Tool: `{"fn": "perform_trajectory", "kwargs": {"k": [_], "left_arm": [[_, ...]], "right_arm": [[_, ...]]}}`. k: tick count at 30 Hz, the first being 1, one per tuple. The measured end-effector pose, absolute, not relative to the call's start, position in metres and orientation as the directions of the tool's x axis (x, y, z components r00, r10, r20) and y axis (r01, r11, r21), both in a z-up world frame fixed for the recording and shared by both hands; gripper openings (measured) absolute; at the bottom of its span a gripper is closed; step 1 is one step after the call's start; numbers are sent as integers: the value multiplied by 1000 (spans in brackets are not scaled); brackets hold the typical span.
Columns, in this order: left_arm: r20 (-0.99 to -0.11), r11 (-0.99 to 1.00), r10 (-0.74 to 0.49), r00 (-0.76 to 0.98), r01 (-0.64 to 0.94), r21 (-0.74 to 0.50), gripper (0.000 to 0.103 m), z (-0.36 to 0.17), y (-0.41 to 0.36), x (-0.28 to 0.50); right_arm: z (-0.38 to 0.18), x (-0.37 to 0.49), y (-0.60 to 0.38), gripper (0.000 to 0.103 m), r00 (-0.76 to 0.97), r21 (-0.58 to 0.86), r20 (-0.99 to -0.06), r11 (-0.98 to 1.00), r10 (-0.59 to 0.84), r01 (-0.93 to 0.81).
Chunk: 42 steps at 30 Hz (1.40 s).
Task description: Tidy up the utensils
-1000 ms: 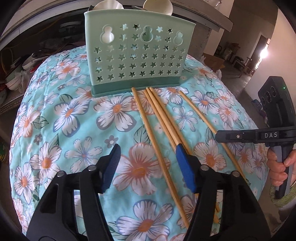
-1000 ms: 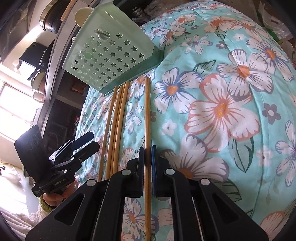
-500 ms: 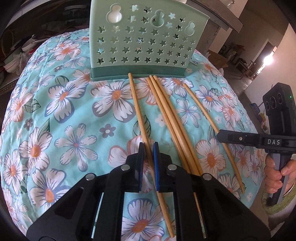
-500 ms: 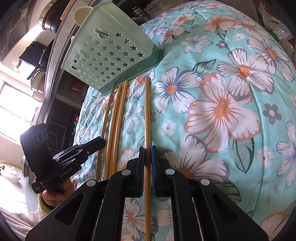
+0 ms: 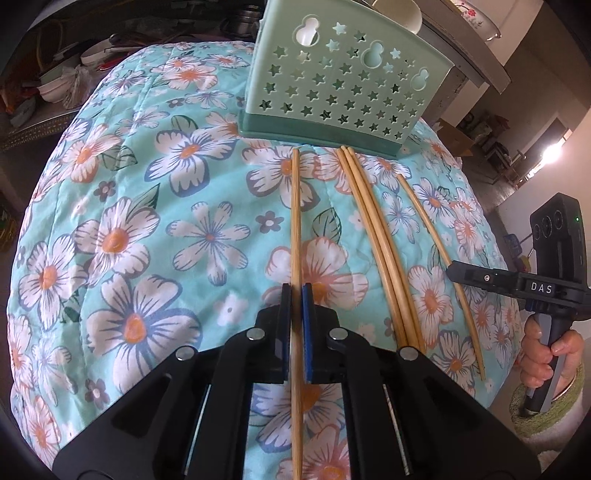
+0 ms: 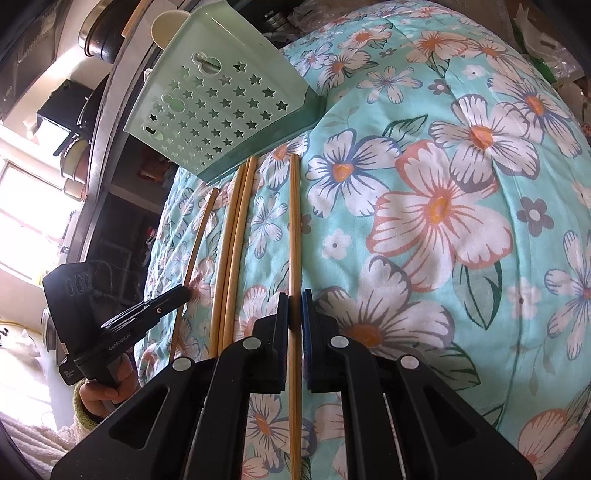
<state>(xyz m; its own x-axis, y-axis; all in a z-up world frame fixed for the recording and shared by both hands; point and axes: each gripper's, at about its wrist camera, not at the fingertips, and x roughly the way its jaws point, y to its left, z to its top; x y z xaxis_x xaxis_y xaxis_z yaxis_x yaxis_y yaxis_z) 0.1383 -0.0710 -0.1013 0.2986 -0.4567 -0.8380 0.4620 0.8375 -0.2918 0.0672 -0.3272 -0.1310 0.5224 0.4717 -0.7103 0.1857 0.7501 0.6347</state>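
Our left tongs (image 5: pixel 294 295) have just been closing and pinch a chopstick (image 5: pixel 295 221) lying on the cloth (image 5: pixel 147 258); the right tongs (image 6: pixel 294 302) pinch another chopstick (image 6: pixel 294 221). Next, we think, lift both into the holder (image 5: pixel 314 127).

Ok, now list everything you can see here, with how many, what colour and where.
Basket: one, pale green with star holes, far end of the cloth.
Cloth: one, turquoise with flowers, under everything.
Cup: one, cream, behind the basket.
Middle chopsticks: two or three pressed together, tan, on the cloth.
Outer chopsticks: two, tan, left chopstick and right chopstick.
Tongs: two, black with blue pads, left tongs and right tongs, each shut on its chopstick.
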Motion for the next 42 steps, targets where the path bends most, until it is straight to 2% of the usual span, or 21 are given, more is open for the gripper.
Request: {"fn": "perform_trajectory", "kwargs": {"k": [20, 21, 22, 24, 27, 42], "left_arm": [[-861, 863, -423, 281, 415, -288, 6, -103, -57, 125], [-861, 861, -425, 279, 418, -290, 8, -103, -57, 125], [-860, 859, -430, 277, 419, -294, 12, -103, -58, 126], [-857, 855, -435, 276, 426, -297, 16, -101, -58, 128], [-854, 852, -432, 290, 442, -282, 21, -96, -59, 132], [-879, 837, -373, 296, 517, -181, 24, -93, -88, 191]], "right_arm": [[-128, 48, -329, 9, 499, 621, -733, 754, 462, 214], [-126, 48, -327, 12, 495, 612, -739, 763, 457, 209], [-124, 50, -326, 22, 494, 602, -744, 772, 449, 204], [-119, 52, -324, 35, 495, 583, -753, 789, 434, 194], [-110, 55, -322, 40, 498, 538, -770, 825, 399, 171], [-94, 97, -303, 41, 496, 361, -824, 929, 275, 85]]}}
